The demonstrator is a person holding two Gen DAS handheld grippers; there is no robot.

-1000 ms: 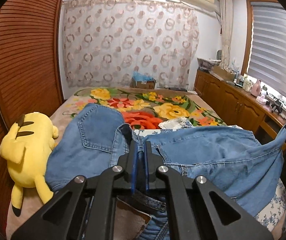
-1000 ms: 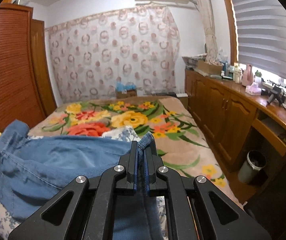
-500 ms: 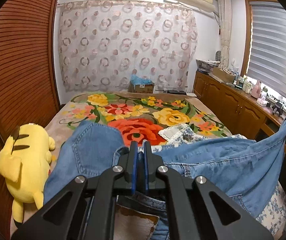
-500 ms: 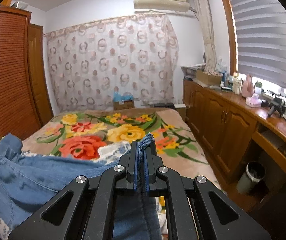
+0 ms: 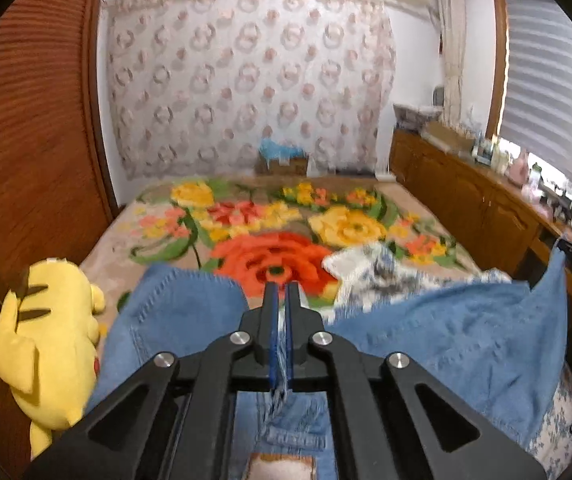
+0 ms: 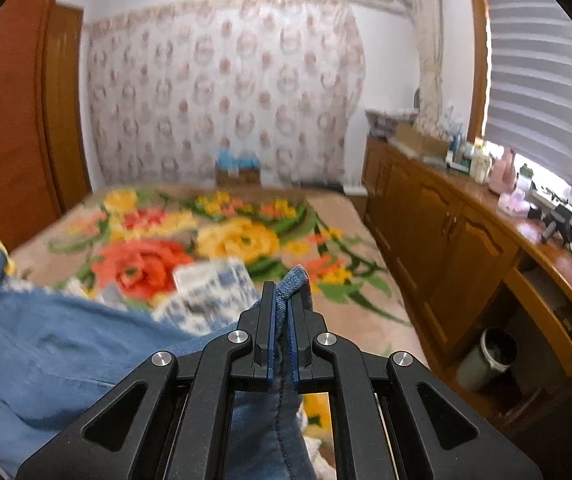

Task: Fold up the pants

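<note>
The blue denim pants [image 5: 446, 344] hang stretched between my two grippers above the bed. My left gripper [image 5: 282, 292] is shut on a frayed denim edge, with the waistband and leather patch [image 5: 278, 466] hanging below it. My right gripper [image 6: 282, 292] is shut on a folded denim corner [image 6: 296, 278] that sticks out past its tips. The rest of the pants [image 6: 46, 344] spreads to the left in the right wrist view. The far corner rises at the right in the left wrist view [image 5: 558, 264].
The bed carries a floral blanket [image 5: 278, 224] and a blue-white patterned cloth [image 5: 370, 268]. A yellow plush toy [image 5: 42, 344] lies at the left by the wooden slatted doors [image 5: 26, 140]. Wooden cabinets [image 6: 446, 240] and a bin [image 6: 486, 356] stand right of the bed.
Both grippers have risen with the pants, so more of the floral blanket shows beyond the denim. The current frames are motion-blurred.
</note>
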